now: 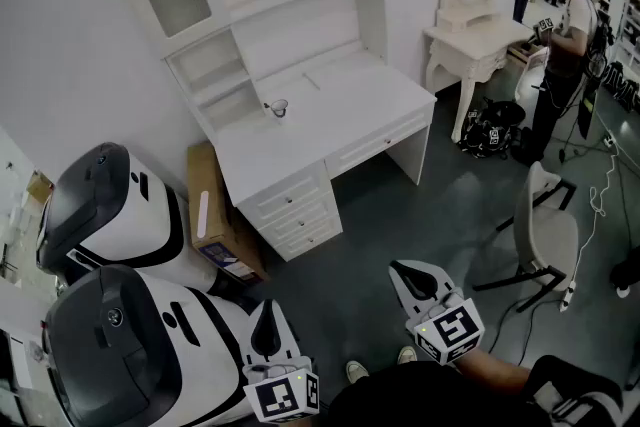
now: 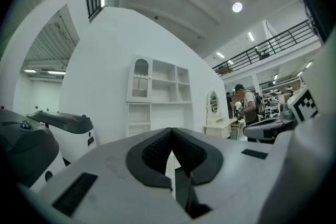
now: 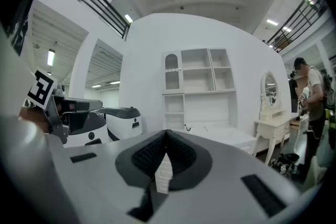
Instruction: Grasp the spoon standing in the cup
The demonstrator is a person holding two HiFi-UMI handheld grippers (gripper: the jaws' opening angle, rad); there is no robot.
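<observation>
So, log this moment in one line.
stage: pre-approach | left gripper: shut, empty | right gripper: shut, empty | cup: on white desk, untouched

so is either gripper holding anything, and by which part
Nothing is held: left gripper and right gripper both have jaws together, empty; the cup stands on the desk.

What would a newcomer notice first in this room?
A tall white desk with shelves stands against the wall at centre, a small cup on its top. Two bulky white-and-black machines crowd the lower left. The left gripper and right gripper sit shut at the bottom edge.
</observation>
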